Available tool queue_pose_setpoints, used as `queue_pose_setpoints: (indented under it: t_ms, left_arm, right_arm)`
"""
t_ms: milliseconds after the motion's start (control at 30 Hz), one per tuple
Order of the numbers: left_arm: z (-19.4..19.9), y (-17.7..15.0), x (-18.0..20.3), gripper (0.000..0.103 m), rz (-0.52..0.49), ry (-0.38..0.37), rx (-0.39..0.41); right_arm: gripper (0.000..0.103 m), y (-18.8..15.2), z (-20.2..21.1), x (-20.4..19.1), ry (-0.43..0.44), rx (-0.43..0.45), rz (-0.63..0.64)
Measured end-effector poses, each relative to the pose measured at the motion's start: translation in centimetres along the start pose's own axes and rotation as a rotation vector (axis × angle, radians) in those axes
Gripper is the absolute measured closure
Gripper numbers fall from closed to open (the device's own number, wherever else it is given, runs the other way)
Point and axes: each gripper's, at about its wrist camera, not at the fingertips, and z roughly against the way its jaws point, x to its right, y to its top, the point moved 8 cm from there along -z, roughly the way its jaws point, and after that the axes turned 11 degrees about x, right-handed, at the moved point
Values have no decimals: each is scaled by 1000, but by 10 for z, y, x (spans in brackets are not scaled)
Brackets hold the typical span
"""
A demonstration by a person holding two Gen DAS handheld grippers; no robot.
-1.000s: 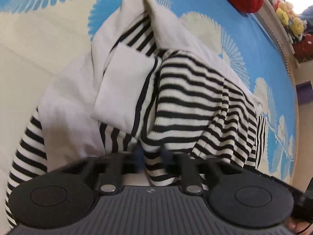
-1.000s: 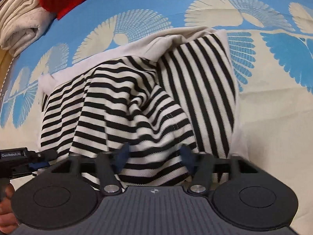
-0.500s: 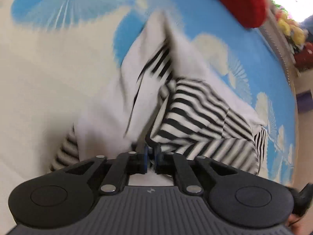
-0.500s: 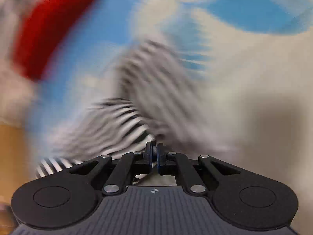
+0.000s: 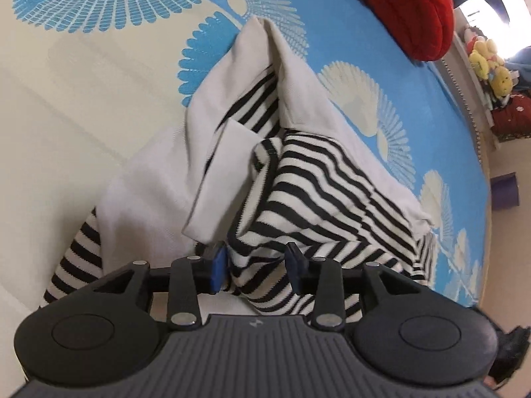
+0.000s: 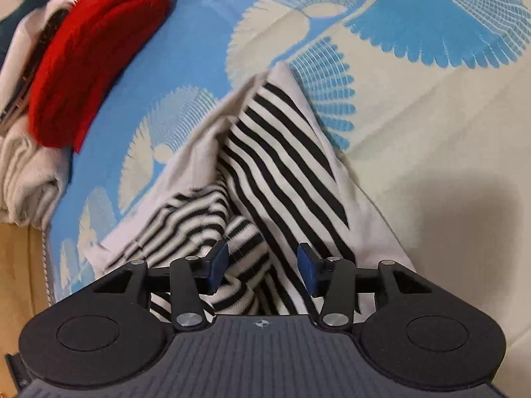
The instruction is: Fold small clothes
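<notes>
A small black-and-white striped garment with a plain white inner side lies bunched in a narrow heap on the blue and cream patterned bedspread. In the left wrist view my left gripper hangs low over its near edge. Its jaws are opening, and a slack striped fold lies between the blue pads without being pinched. In the right wrist view the same garment rises to a peak. My right gripper is over its near end. Its jaws are opening too, with loose striped cloth between the pads.
A folded red garment lies at the far side of the bedspread, beside cream folded clothes. Stuffed toys and a purple object sit past the bed's edge. Bare bedspread lies to the right.
Half a second ago both grippers were shut on striped cloth; now both stand apart and the cloth has dropped slack. The garment has been gathered from a wide spread into a narrower, peaked heap.
</notes>
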Motion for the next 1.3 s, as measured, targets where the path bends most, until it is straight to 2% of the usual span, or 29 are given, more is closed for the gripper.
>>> queue_pose_setpoints:
  t_ms: [33,100,133,167,300,333,367,400,467,533,567,633,700,733,767,800,867,933,1033,1067,1100,1167,1200,1233,1300]
  left_arm:
    - [-1,-1,-1,66,-9,9,-2]
    - [-1,-2,-1,83,-25,18,-1]
    - [0,-1,-1,96,-31,17,4]
    - [2,0,0,100,-43,10,13]
    - [9,2,12,101,-88,-39,44]
    - [10,2,14,101,-92,-53,44]
    - [11,3,15,101,-93,-59,45]
    - [12,6,13,102,-93,-57,52]
    - [15,14,3,102,-89,-12,84]
    - [12,17,-11,101,-93,53,69]
    - [8,14,-16,99,-82,69,42]
    - [2,9,-21,93,-86,110,-2]
    - [6,13,-16,93,-102,94,21]
    - [14,19,-11,92,-105,82,65]
    - [20,23,-4,92,-115,59,108]
    - [26,27,3,92,-138,30,141]
    - [32,30,16,92,-181,-26,184]
    - [29,25,22,92,-208,-49,178]
    - [16,16,16,92,-221,-34,134]
    - [7,10,8,92,-235,5,92]
    - [-1,3,0,93,-244,55,45]
    - [-5,-2,-13,95,-215,103,10]
    - [0,0,-10,95,-205,89,27]
    - [6,2,-3,95,-217,61,59]
    - [14,5,8,95,-268,6,123]
  right_arm:
    - [55,2,2,-4,19,12,6]
    - [55,1,0,-10,54,10,15]
    - [55,1,-1,-13,70,3,9]
    - [55,0,-1,-15,84,-4,6]
    - [54,-7,-5,-24,96,-47,60]
    - [59,-11,-8,-24,77,-68,89]
    - [70,-14,-10,-21,42,-79,122]
    - [101,-14,-9,-18,16,-70,137]
    - [100,-5,-1,-8,-16,-10,104]
    - [100,4,5,-2,-34,29,94]
    - [100,5,4,2,-55,24,98]
    - [98,-5,-5,8,-65,-52,74]
    - [93,-16,-14,6,-75,-131,128]
    - [90,-16,-13,4,-80,-120,147]
    - [85,-11,-8,2,-91,-78,154]
    - [76,-5,-2,-1,-93,-36,157]
    - [75,8,13,-10,-75,66,181]
    - [75,16,24,-25,-10,143,224]
    - [74,9,20,-34,92,102,237]
    - [74,3,13,-31,98,57,217]
    - [74,-6,2,-25,80,-13,196]
    - [86,-23,-15,2,-45,-120,168]
    - [92,-22,-15,7,-57,-104,136]
    - [91,-20,-11,8,-45,-75,103]
    - [87,-17,-1,-3,-16,-25,127]
